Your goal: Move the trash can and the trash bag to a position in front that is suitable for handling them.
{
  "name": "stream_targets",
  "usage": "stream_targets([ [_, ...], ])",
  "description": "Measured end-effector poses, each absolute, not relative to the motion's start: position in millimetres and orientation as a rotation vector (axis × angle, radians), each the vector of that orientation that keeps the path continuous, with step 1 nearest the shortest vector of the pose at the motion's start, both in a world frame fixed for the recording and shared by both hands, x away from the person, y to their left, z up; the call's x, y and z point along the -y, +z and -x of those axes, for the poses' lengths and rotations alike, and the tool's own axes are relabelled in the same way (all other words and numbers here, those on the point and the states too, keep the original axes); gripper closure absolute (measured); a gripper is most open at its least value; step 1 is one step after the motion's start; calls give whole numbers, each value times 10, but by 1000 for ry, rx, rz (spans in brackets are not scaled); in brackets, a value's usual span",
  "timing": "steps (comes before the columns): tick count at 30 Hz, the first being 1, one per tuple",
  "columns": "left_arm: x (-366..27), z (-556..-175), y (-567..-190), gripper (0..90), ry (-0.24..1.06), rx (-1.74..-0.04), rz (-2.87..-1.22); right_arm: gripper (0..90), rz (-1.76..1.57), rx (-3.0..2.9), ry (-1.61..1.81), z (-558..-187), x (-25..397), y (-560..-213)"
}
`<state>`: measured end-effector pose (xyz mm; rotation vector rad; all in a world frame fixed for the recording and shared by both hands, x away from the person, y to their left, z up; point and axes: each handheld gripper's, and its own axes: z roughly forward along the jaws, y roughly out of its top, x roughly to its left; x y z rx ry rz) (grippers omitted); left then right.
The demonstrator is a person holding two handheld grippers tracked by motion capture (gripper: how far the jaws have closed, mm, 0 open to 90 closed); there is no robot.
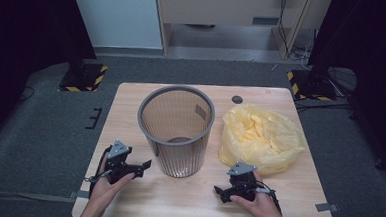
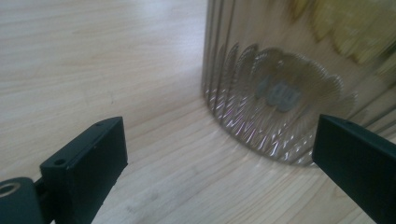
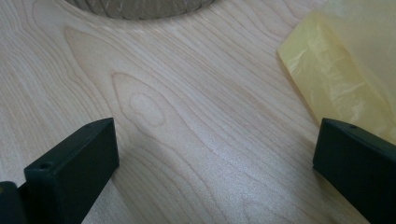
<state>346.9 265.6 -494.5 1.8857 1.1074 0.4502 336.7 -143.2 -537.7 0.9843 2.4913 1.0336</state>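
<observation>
On the pale wooden table [image 1: 131, 98] I have both tools low and holding nothing: my left gripper [image 1: 145, 164], jaws spread wide, faces the foot of the mesh bin [image 1: 176, 130] just ahead of it. My right gripper [image 1: 218, 191], equally spread, has the yellow bag [image 1: 262, 137] just ahead and to its right. I judge the bag goes into the bin, so I should pinch only its loose rim and lift slowly.

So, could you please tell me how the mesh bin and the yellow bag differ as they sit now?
The mesh bin stands upright, rigid and grey, its mouth open; the yellow bag lies crumpled, soft and slumped. The bin is see-through mesh, while the bag is translucent film. Both rest on the table, side by side, untouched by either claw.
</observation>
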Motion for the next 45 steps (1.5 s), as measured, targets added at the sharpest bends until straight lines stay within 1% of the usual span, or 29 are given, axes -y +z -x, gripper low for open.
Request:
stream_targets([
  [2, -2646, -3469, -4932, 34, 448, -1101, -1874, 3, -984, -2492, 1034, -3367, 1432, -5377],
  [5, -2609, -3484, -4879, 41, 433, -1080, -1814, 3, -988, -2490, 1033, -3368, 1430, -5377],
  [9, -2590, -3482, -4871, 63, 423, -1060, -1813, 2, -987, -2491, 1034, -3373, 1429, -5377],
  [15, -2547, -3491, -4866, 61, 426, -1059, -1811, 3, -982, -2493, 1034, -3379, 1431, -5376],
  [21, -2412, -3501, -4864, 38, 426, -1041, -1830, 3, -984, -2492, 1034, -3377, 1431, -5377],
  [28, -2300, -3548, -4863, 38, 429, -1023, -1841, 3, -999, -2481, 1029, -3350, 1469, -5377],
  [37, -2137, -3685, -4880, 39, 387, -987, -1858, 5, -1032, -2458, 1019, -3286, 1567, -5375],
  [39, -2112, -3705, -4883, 39, 374, -981, -1862, 20, -1034, -2458, 1026, -3256, 1578, -5372],
  [41, -2104, -3718, -4886, 39, 368, -975, -1872, 57, -997, -2474, 1034, -3223, 1571, -5344],
  [43, -2122, -3728, -4910, 49, 365, -980, -1891, 44, -974, -2458, 1074, -3187, 1551, -5296],
  [45, -2161, -3735, -4947, 48, 358, -1003, -1913, 51, -974, -2466, 1110, -3154, 1528, -5232],
])
